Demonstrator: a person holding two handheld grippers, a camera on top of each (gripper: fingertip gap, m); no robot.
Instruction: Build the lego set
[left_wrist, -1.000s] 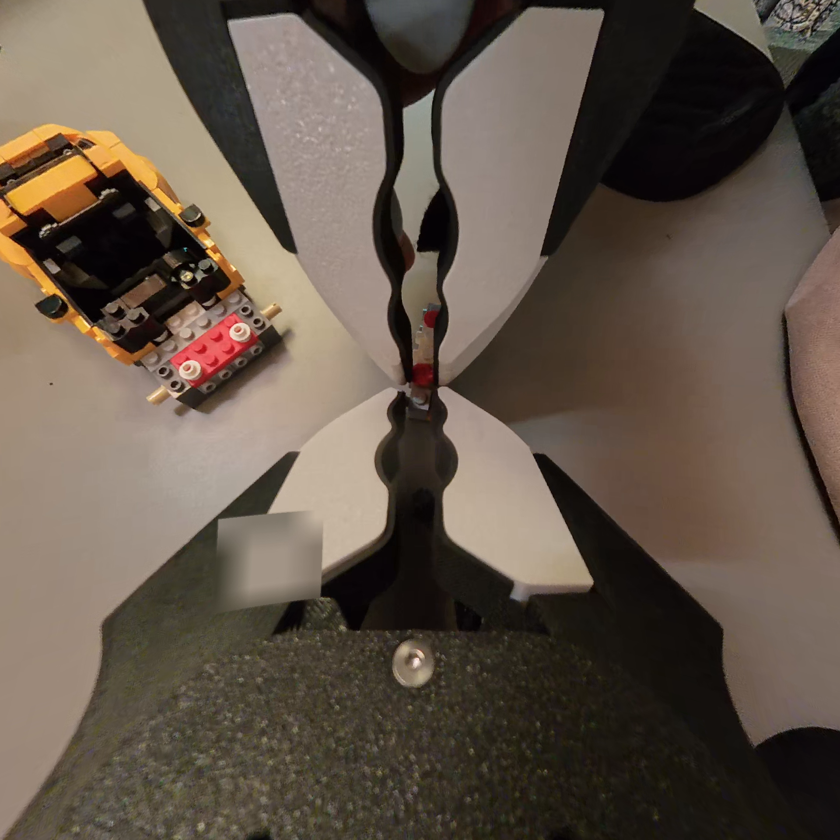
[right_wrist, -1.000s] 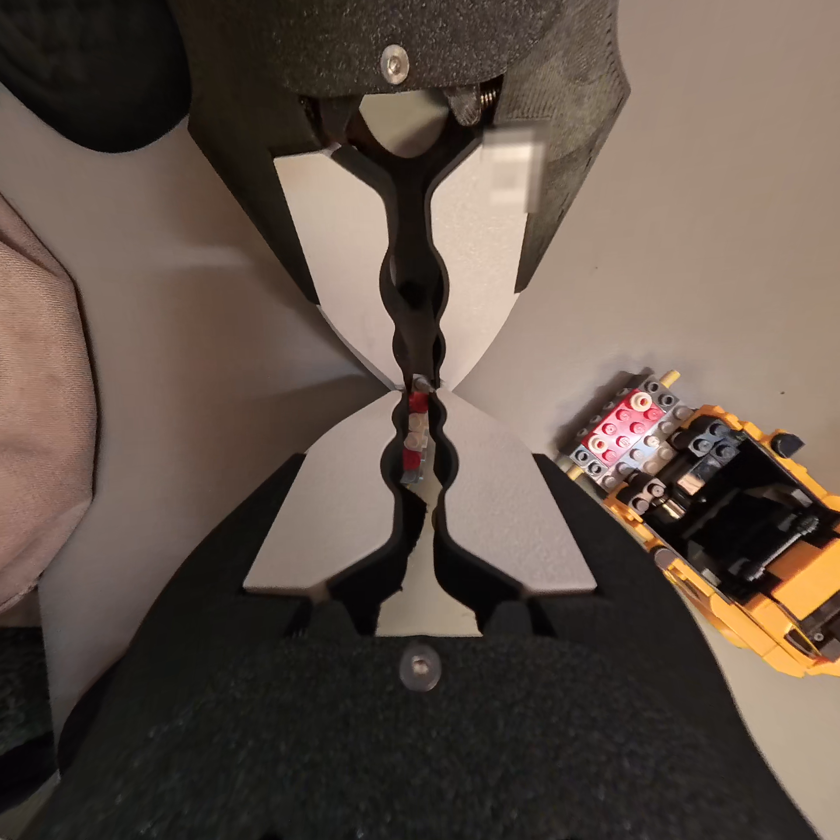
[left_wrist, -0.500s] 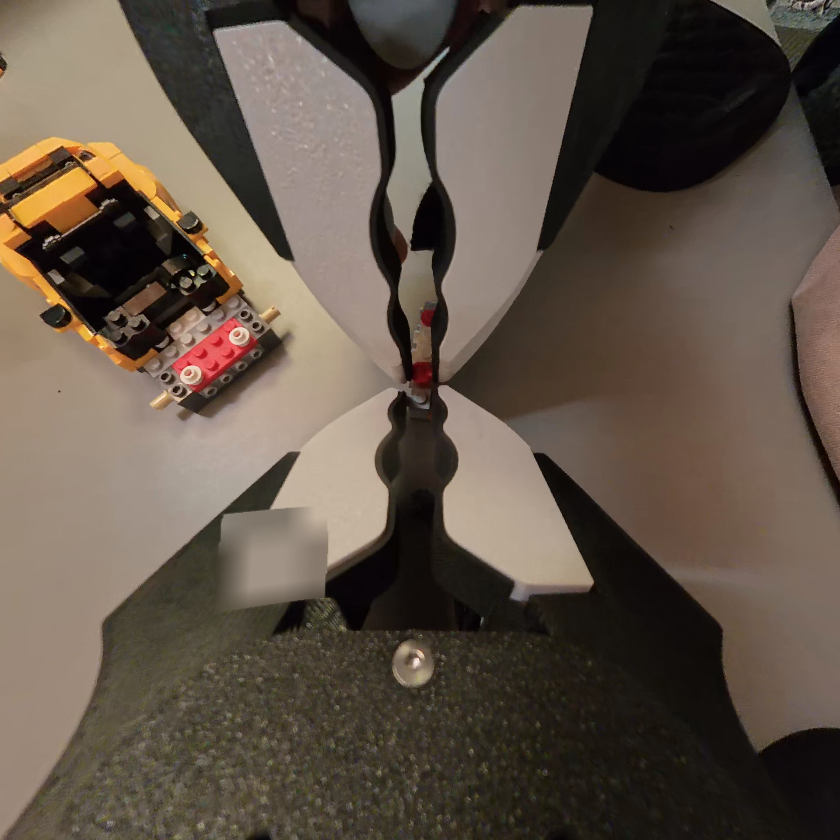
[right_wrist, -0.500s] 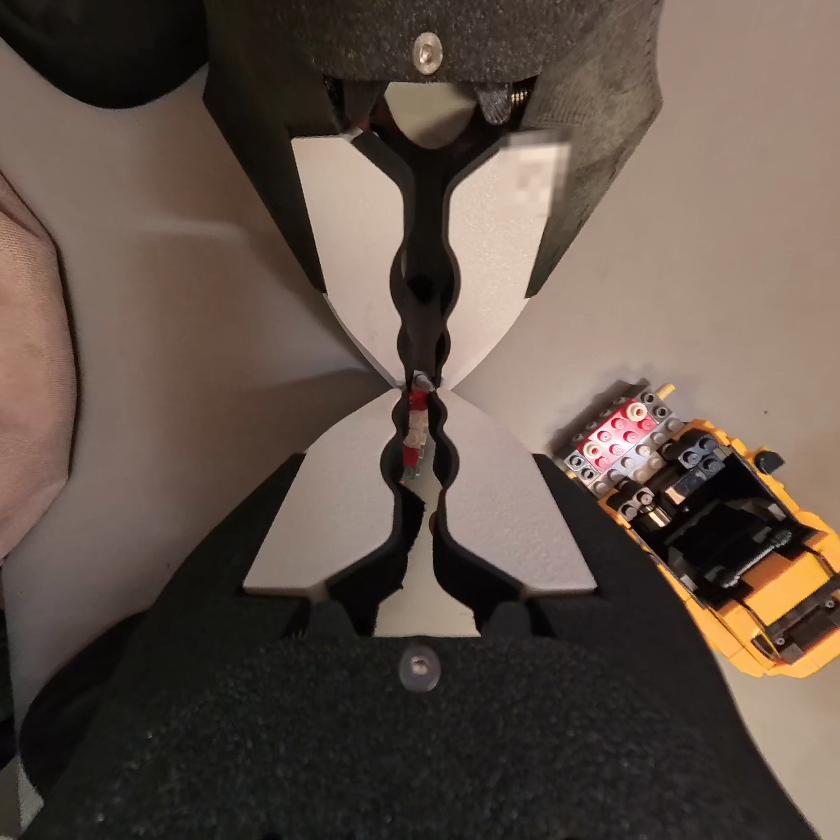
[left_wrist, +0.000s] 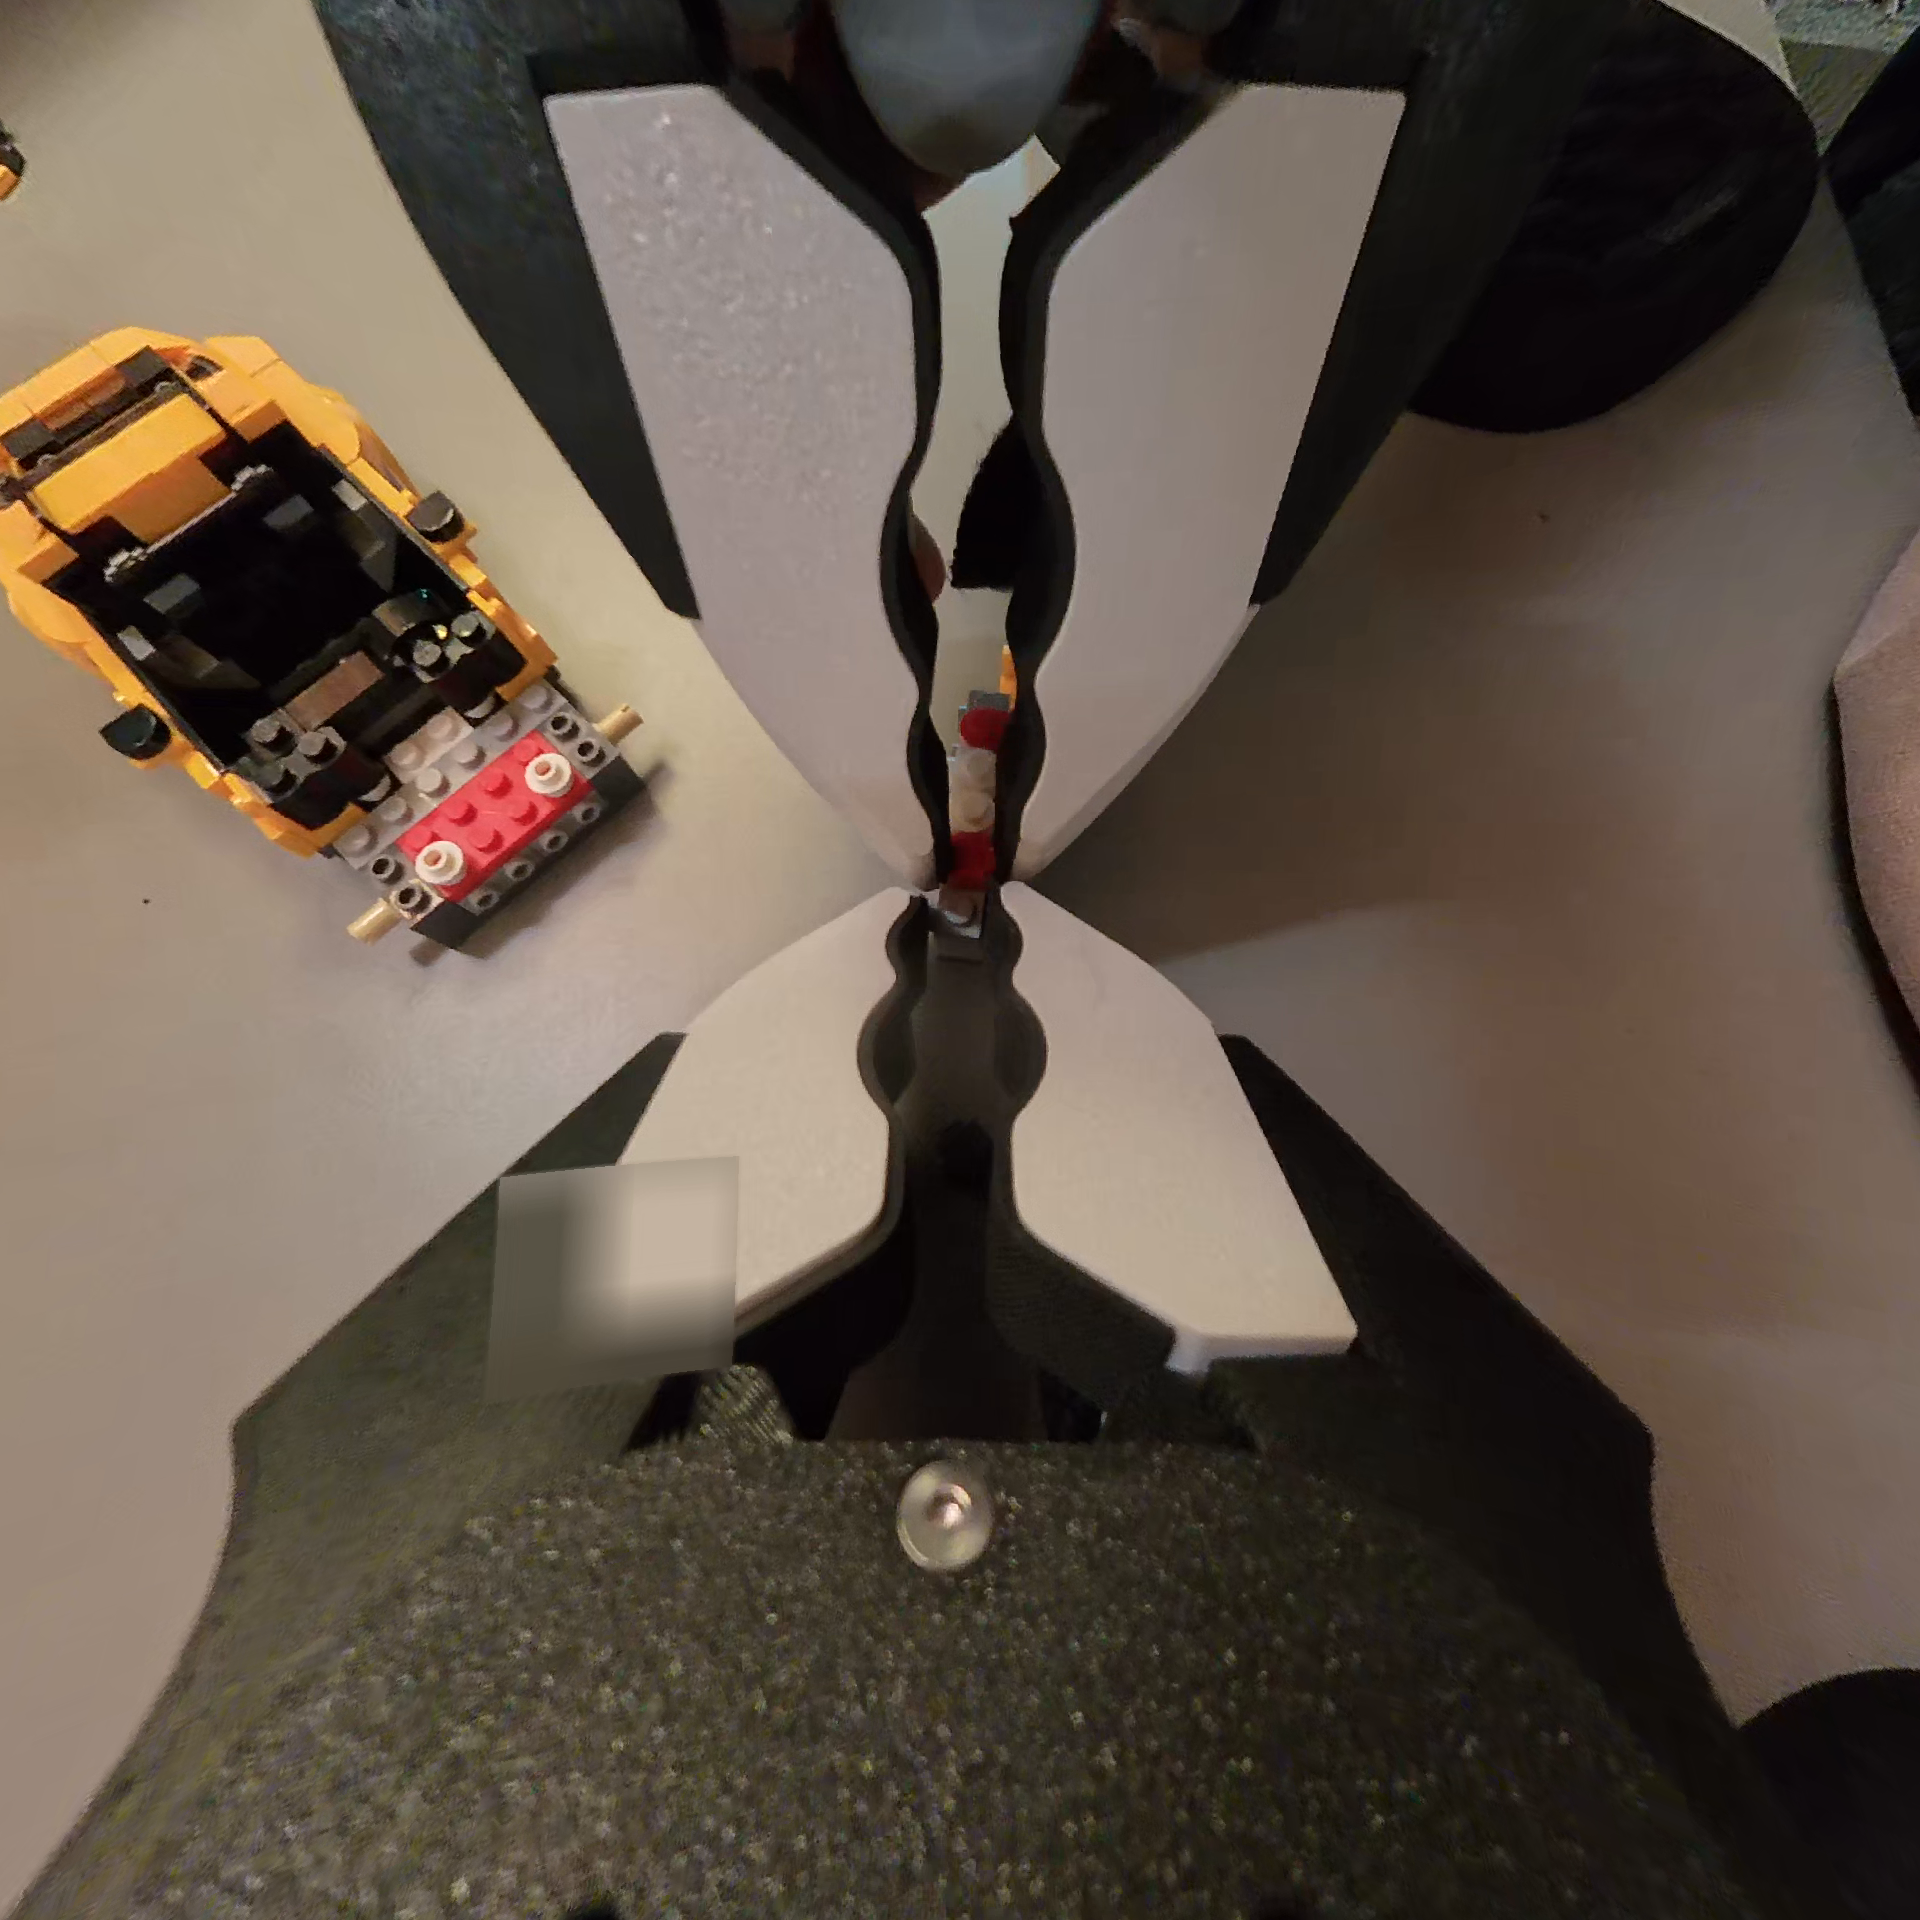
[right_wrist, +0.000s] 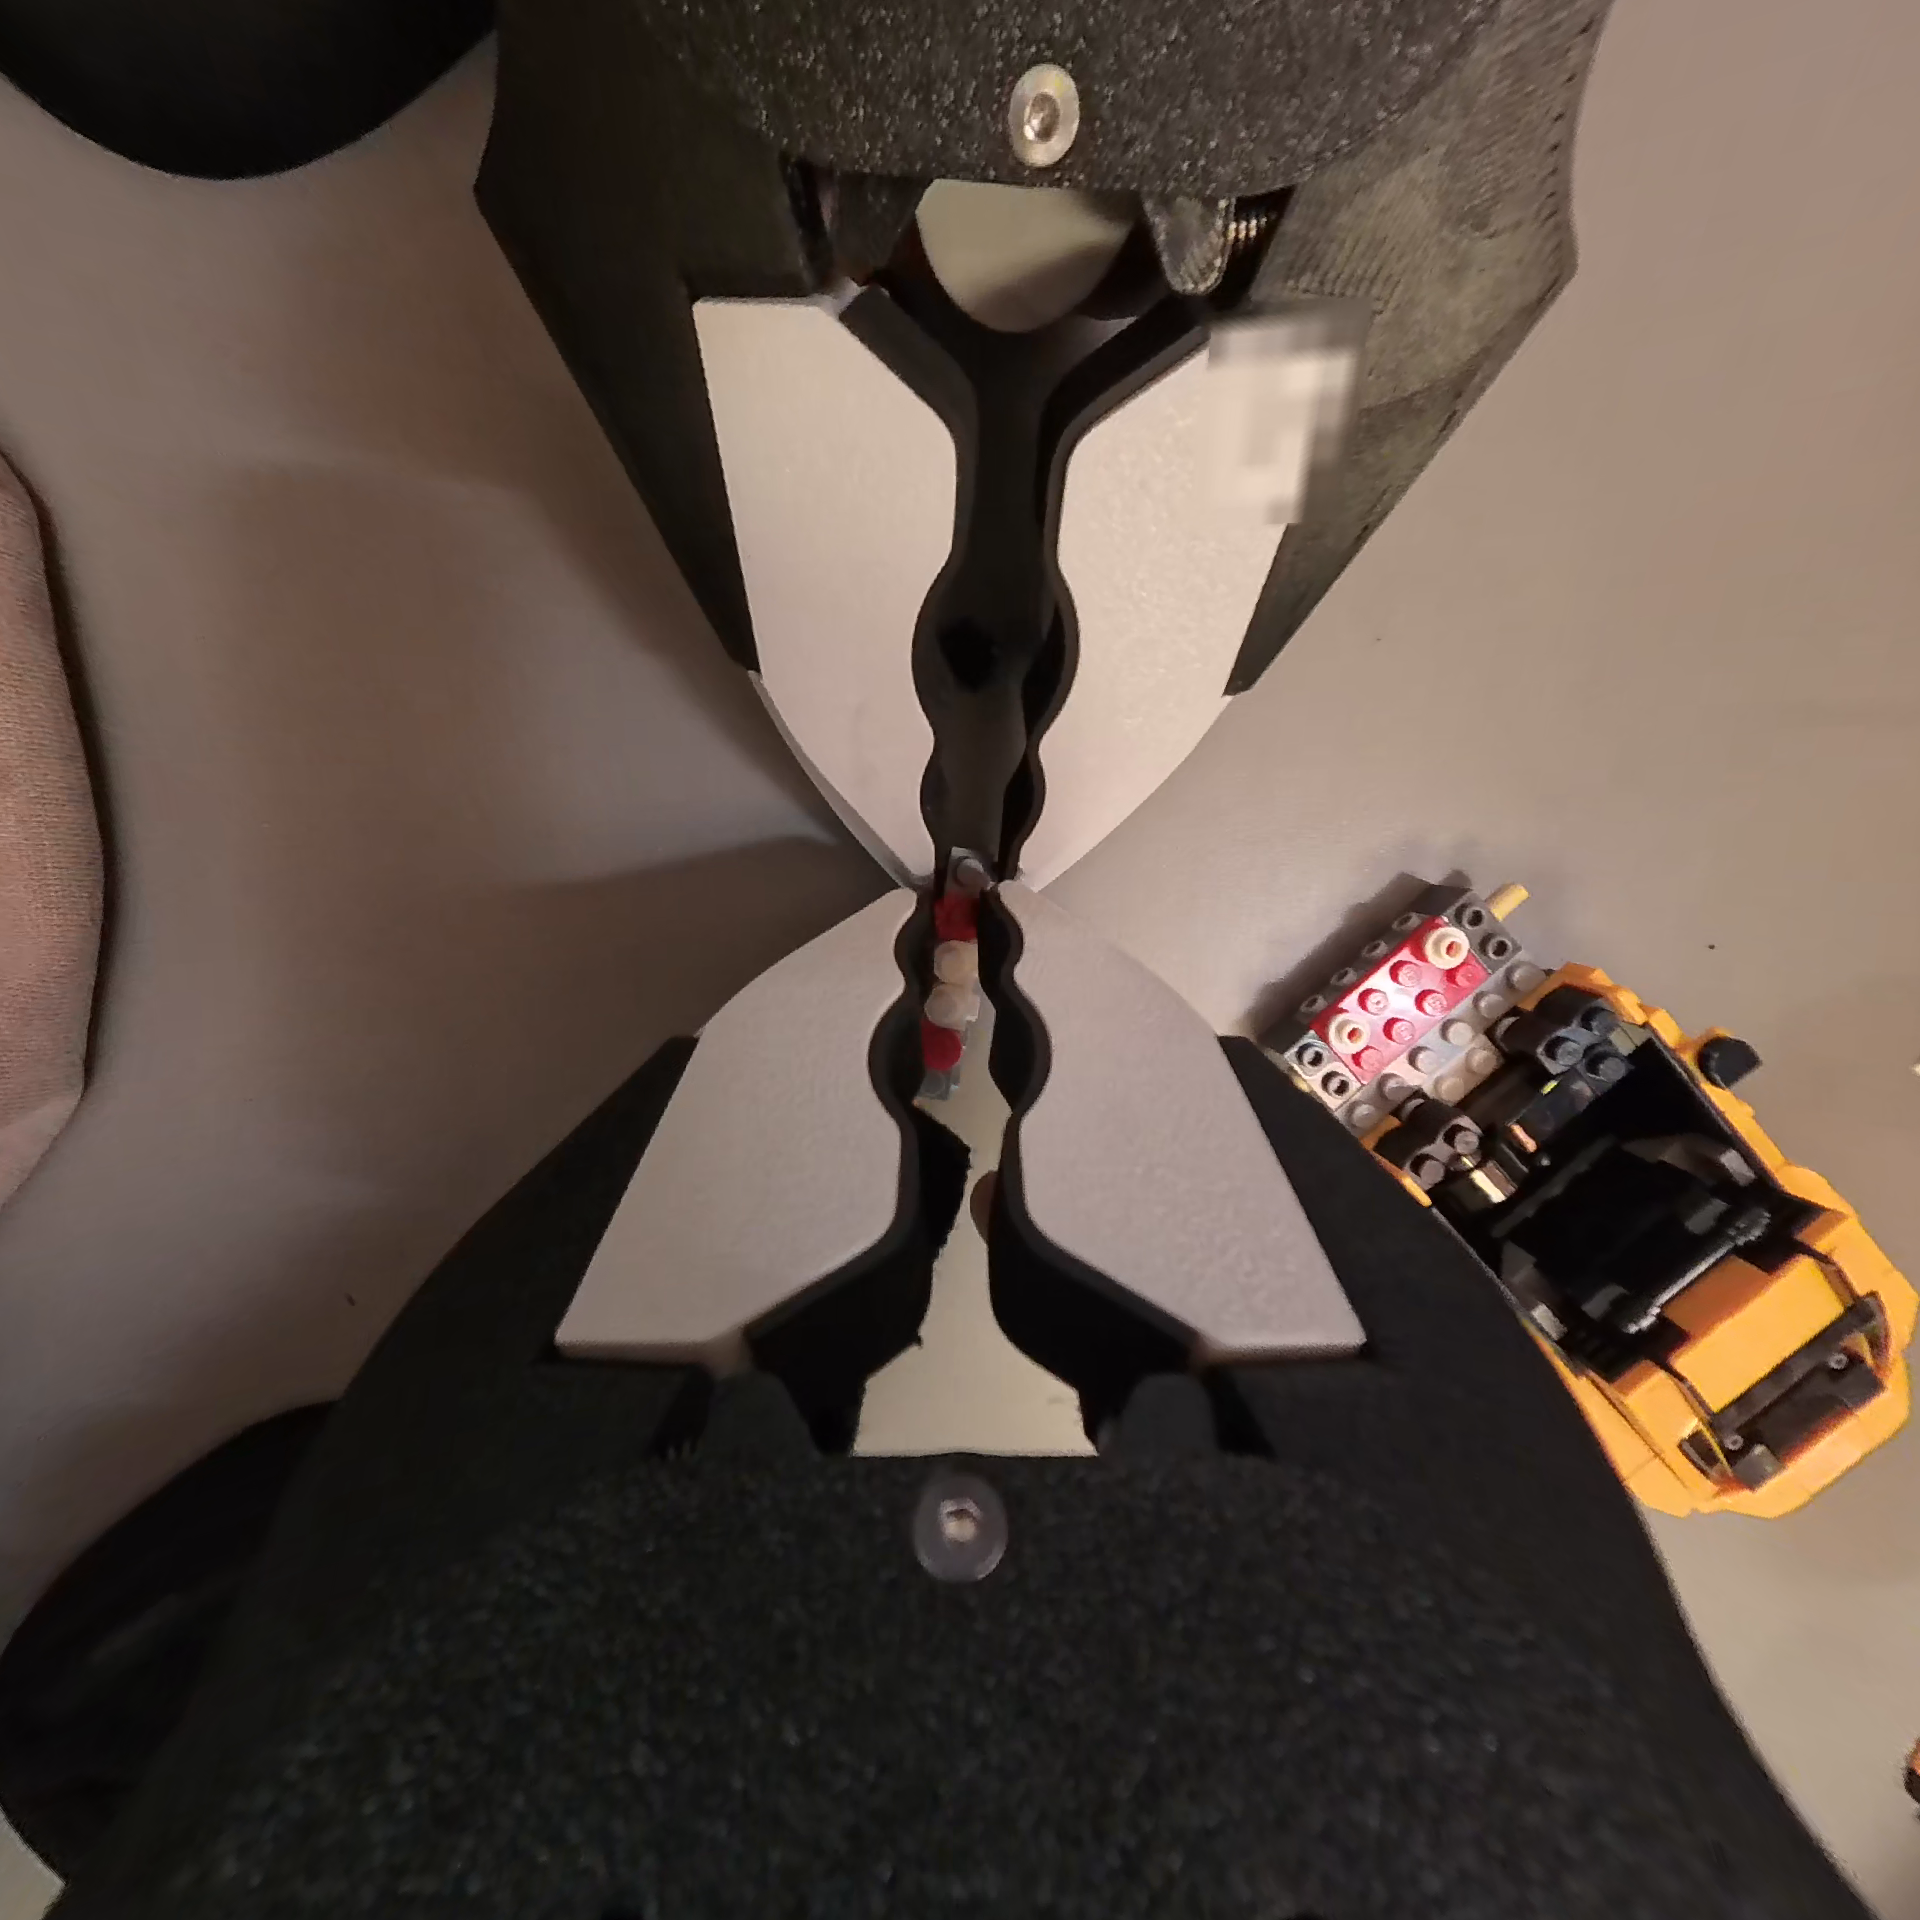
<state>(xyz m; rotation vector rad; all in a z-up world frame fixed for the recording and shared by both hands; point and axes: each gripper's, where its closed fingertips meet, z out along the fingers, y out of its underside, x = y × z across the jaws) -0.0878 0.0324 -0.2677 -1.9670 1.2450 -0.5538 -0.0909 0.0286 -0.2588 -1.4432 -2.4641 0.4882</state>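
Small brick strip (right_wrist: 951, 977) mostly hidden between finger pads, shape unclear. Yellow car (right_wrist: 1621, 1226) front cut at right edge of right wrist view. Pink fabric (left_wrist: 1886, 790) cropped at right edge.

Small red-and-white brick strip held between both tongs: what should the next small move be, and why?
Probably press the two tongs gently together along the strip. The left tongs and right tongs meet tip to tip, each shut on one end, so a joint there looks unseated. The yellow car lies apart on the table.
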